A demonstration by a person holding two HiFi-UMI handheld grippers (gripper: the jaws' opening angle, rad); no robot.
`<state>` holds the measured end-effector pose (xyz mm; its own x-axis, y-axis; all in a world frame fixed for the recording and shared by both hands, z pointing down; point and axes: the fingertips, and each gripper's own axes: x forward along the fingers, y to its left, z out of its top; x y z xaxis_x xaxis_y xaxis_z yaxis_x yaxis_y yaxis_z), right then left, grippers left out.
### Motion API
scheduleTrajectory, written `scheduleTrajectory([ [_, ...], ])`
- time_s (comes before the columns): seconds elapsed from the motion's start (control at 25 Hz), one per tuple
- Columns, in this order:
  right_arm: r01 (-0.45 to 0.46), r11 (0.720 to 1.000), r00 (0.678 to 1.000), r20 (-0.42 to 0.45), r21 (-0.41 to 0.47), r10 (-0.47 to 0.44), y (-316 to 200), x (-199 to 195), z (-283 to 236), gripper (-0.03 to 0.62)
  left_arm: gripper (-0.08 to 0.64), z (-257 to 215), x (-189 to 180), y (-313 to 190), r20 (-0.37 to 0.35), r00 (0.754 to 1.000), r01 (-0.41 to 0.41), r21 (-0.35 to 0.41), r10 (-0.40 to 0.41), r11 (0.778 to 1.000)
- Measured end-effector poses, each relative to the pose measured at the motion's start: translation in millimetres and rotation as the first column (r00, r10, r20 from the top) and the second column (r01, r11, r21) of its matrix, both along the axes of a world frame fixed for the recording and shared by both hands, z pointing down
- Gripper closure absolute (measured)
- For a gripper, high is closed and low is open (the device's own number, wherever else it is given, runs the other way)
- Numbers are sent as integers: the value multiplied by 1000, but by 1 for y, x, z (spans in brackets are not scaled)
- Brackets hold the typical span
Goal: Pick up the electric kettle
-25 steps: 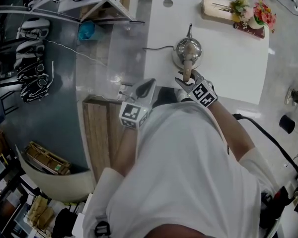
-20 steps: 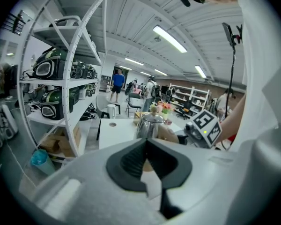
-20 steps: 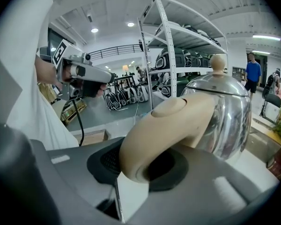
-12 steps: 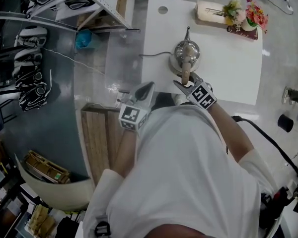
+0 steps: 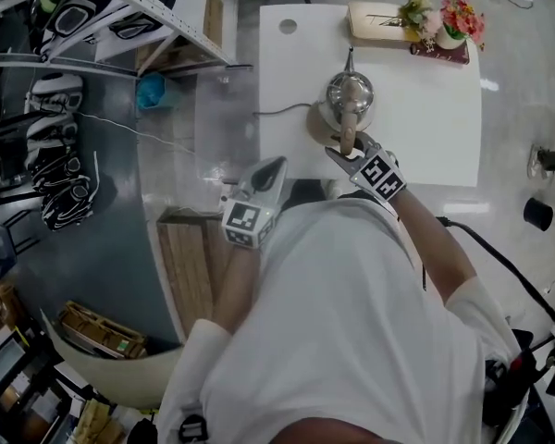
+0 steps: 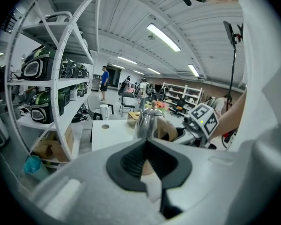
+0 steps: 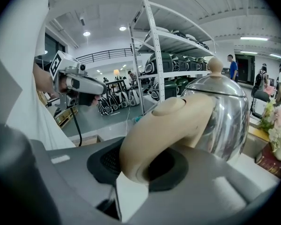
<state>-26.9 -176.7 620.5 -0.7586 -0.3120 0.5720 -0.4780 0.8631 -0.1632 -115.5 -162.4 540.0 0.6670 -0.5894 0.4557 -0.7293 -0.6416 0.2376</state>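
A shiny steel electric kettle (image 5: 350, 93) with a beige handle (image 5: 349, 137) hangs a little above its round base (image 5: 314, 124) on the white table (image 5: 425, 128). My right gripper (image 5: 351, 153) is shut on the handle. In the right gripper view the handle (image 7: 164, 125) fills the jaws and the kettle's body (image 7: 225, 116) stands just beyond. My left gripper (image 5: 270, 176) floats off the table's near left corner, shut with nothing in it. The left gripper view shows the kettle (image 6: 150, 123) ahead of its jaws.
A thin cord (image 5: 277, 111) runs left from the base. A flower pot (image 5: 458, 17) and a flat wooden box (image 5: 379, 21) sit at the table's far edge. Shelving with dark gear (image 5: 65, 109) stands to the left, a wooden pallet (image 5: 190, 266) beside me.
The right gripper has risen slightly with the kettle, and more of the round base now shows beside it. The left gripper has hardly moved.
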Motion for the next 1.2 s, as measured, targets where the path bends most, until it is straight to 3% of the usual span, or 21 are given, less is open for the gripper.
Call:
scheduleTrajectory([
  [0.64, -160, 987, 987, 8, 7, 159, -34, 44, -5, 480, 557, -3, 19, -19, 17, 995, -102, -17, 102, 995],
  [1.2, -327, 945, 945, 11, -7, 327, -61, 94, 1, 479, 557, 1, 42, -40, 25, 980, -198, -43, 199, 979],
])
